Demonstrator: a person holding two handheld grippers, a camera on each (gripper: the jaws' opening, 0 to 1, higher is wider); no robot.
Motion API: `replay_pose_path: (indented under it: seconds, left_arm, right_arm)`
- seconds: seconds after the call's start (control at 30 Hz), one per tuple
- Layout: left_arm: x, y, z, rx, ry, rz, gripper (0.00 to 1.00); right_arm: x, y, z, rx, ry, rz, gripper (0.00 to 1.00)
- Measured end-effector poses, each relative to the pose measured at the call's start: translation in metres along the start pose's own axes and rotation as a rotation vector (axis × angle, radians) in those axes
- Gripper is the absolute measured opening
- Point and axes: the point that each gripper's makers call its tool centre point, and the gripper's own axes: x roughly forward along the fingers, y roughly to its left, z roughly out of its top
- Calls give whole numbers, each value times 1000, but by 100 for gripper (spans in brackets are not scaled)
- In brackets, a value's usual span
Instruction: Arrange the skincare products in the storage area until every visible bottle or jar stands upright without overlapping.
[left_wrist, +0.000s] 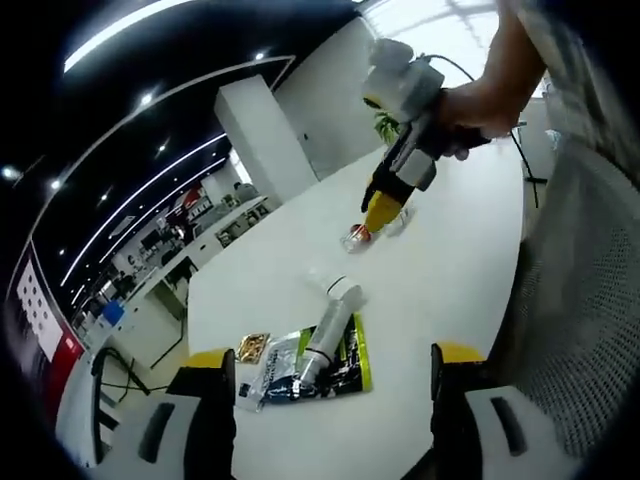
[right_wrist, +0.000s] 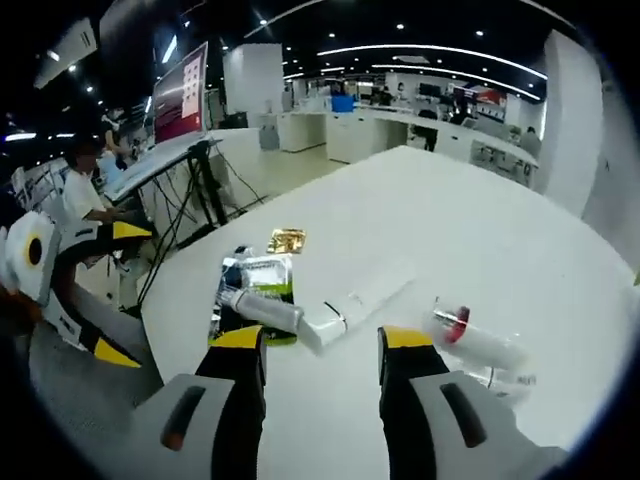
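white table (right_wrist: 480, 230) — silver tube (left_wrist: 325, 338) lying on green sachet (left_wrist: 352, 352), both grippers' fingers spread, holding nothing

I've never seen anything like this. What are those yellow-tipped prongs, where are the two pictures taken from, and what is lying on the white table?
No robot here: a person holds a two-pronged gripper in each hand, and a fisheye camera rides on each. In the left gripper view, the left gripper rises from the bottom, jaws open and empty; the right gripper, in the person's hand, reaches down toward a small clear bottle with a red cap. The right gripper view looks along that gripper's own open jaws. On the white table lie a white tube on its side, partly over a green-edged sachet, and a small gold packet. Nothing is held or standing upright yet.
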Motion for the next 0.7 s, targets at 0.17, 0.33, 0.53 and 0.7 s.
replay_pose_path:
  seconds: [0.17,0.33,0.53,0.7]
  left_arm:
    - [1,4,-7,-1,32,16,78]
    - [1,4,-7,9,34,18,78]
    - [1,2,-7,25,34,8,78]
    - [1,1,-8,36,39,-1,75]
  right_arm:
    - [16,-9,12,12,6,4,43]
    - [30,-17,12,67,43,13,44]
    - [37,-29,18,156,53,18,47]
    - [41,-37,13,228,76,18,51]
